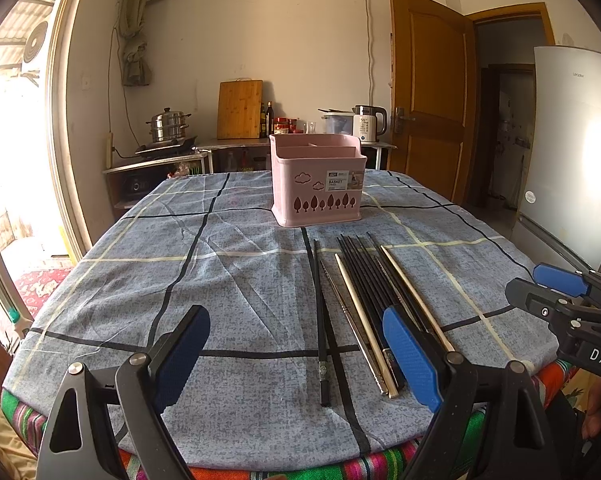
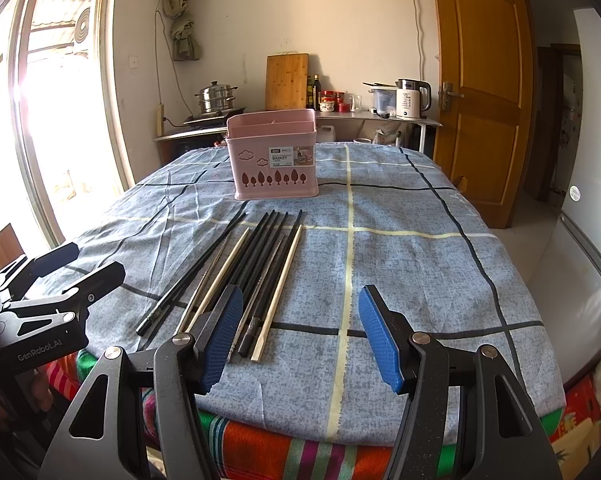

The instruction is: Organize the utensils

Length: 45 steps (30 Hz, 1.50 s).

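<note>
While sunlight pours through the big window on the left, the worktop sits under a blue-grey checked cloth crossed by black and pale yellow lines, with a bright striped cover showing beneath its near edge. A pink utensil basket stands upright toward the far middle of the cloth, its divided top open. Nearer, a loose row of chopsticks lies flat, mostly black with a few pale and metal ones, all pointing roughly toward the basket; one black chopstick lies slightly apart on the left.

Both tools hover at the near edge. The left gripper has its blue-padded fingers spread wide with nothing between them, and the right gripper likewise stands wide open and empty, its left finger over the ends of the chopsticks.

Against the back wall a side counter carries a leaning wooden cutting board, bottles, jars and a white kettle; a steel steamer pot rests on a stove. A brown door stands open on the right, beside a pale fridge.
</note>
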{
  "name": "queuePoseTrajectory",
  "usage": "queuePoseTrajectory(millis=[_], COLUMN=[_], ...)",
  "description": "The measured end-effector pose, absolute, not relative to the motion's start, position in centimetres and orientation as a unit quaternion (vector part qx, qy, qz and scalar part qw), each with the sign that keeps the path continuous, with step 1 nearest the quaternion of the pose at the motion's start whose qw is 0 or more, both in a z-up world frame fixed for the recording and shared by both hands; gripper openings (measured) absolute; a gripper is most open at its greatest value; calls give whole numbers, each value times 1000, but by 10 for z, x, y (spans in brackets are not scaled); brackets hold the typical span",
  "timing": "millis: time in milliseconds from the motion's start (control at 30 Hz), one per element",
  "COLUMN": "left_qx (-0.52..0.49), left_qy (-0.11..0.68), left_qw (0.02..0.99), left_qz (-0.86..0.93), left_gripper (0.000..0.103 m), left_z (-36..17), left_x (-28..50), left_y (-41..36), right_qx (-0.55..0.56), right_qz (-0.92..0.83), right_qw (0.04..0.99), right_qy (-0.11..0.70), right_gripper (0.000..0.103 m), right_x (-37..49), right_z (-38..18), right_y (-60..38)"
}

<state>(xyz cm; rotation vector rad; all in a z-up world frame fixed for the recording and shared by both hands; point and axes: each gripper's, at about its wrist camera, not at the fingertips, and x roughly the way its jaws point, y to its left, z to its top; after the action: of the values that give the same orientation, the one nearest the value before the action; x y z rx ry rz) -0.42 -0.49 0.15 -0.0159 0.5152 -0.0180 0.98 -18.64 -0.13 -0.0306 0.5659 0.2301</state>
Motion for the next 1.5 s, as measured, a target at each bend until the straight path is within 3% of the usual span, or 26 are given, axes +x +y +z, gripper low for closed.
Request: queuePoseTrajectory(millis=[933,1500], left_qx=[-2,-16], left_qy=[264,368], left_qw=[964,929], left_qz=[-16,-50], left_gripper=[88,88], left_z=[-6,-26], left_x=[0,93], left_y=[-7,12], right_qx=[-14,-17], right_qz=[112,117], right_qw=[953,934], right_qy=[281,336], right_gripper=[61,61], right_x=[9,67], right_z=[-5,-15], right_y=[-187,-175])
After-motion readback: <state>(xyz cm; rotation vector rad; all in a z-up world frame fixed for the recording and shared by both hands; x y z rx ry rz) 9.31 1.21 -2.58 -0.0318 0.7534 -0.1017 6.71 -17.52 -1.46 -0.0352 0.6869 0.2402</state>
